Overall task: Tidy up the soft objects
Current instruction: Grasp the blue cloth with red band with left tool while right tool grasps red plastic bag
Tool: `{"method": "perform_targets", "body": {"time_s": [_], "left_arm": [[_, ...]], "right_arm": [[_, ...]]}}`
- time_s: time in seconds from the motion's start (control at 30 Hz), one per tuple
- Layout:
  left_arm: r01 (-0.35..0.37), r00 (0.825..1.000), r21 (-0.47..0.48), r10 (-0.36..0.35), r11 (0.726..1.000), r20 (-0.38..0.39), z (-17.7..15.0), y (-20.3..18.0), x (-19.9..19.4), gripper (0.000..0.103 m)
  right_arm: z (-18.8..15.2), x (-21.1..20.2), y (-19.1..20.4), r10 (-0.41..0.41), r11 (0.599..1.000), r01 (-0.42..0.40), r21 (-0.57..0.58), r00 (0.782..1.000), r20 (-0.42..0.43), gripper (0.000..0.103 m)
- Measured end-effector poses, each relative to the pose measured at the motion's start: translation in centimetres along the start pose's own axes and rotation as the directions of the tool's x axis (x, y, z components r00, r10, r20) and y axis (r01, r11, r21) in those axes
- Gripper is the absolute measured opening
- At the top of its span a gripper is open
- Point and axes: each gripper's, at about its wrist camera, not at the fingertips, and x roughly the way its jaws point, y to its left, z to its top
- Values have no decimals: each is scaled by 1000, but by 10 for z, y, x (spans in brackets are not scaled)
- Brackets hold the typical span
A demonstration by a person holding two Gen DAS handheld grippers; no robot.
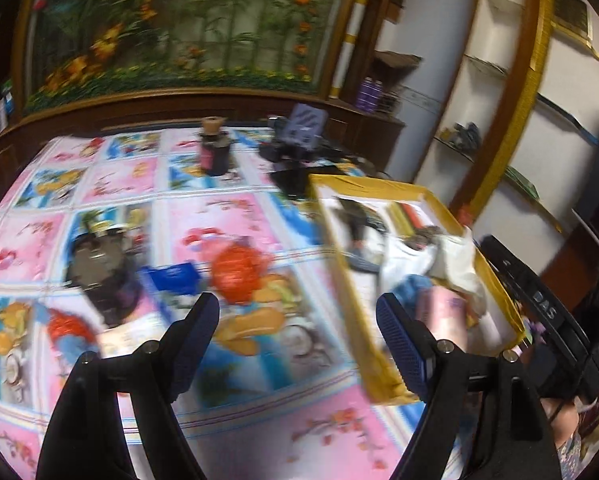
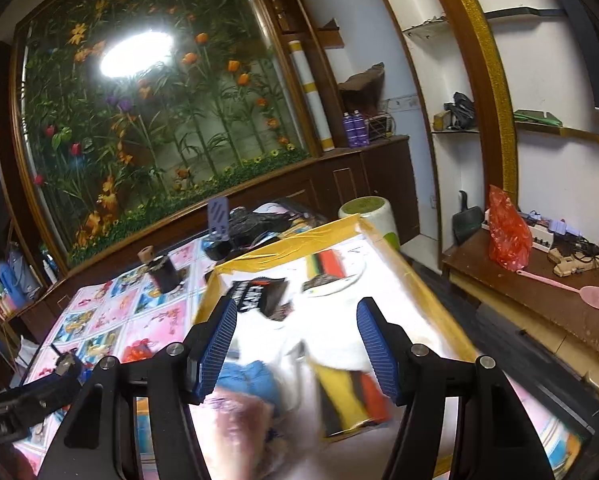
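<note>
Left tongs (image 1: 297,320) are held wide apart, nothing gripped, over the patterned table (image 1: 235,432). An orange-red soft object (image 1: 237,272) is seen just ahead between the tips, a blue item (image 1: 173,278) beside it, a dark blurred object (image 1: 103,272) further left. Right tongs (image 2: 297,328) are also spread wide and empty, above the yellow-rimmed box (image 2: 431,280). Soft items are piled in the box: pink cloth (image 2: 243,424), blue cloth (image 2: 251,380), white fabric (image 2: 331,344). A dark jar (image 1: 215,152) and a phone stand (image 1: 299,132) are set at the table's far edge.
</note>
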Motion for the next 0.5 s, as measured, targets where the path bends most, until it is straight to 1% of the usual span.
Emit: {"method": "perform_targets", "body": {"time_s": [0.13, 0.17, 0.2, 0.23, 0.27, 0.33, 0.37, 0.4, 0.43, 0.5], "left_arm": [[-58, 998, -119, 60, 991, 13, 2, 51, -17, 80], [-77, 997, -146, 80, 986, 15, 2, 61, -20, 80], [-112, 993, -173, 116, 978, 11, 0, 71, -22, 80], [-159, 987, -197, 163, 967, 3, -2, 82, -24, 80], [-205, 978, -220, 208, 954, -11, -3, 91, -23, 80], [-299, 954, -254, 294, 920, -60, -5, 109, -18, 80], [-334, 943, -268, 320, 904, -94, -6, 119, -13, 80], [-336, 942, -293, 314, 895, -122, -7, 128, -10, 80], [-328, 944, -330, 295, 885, -147, -8, 138, -8, 80], [-311, 949, -387, 259, 868, -182, -12, 155, -5, 80]], "right_arm": [[-10, 5, 43, 82, 995, -84, -56, 996, -38, 67], [-13, 7, 55, 109, 991, -113, -74, 993, -51, 67], [-17, 10, 70, 137, 985, -143, -95, 988, -70, 67], [-20, 14, 82, 159, 979, -169, -112, 983, -95, 67], [-24, 21, 97, 187, 971, -204, -122, 973, -137, 67], [-29, 36, 114, 233, 959, -260, -111, 950, -208, 67], [-32, 47, 123, 252, 955, -282, -92, 935, -250, 67], [-33, 58, 129, 259, 956, -288, -62, 922, -287, 67], [-34, 68, 132, 264, 957, -289, -36, 913, -310, 67], [-35, 90, 140, 280, 955, -296, 14, 887, -368, 67]]}}
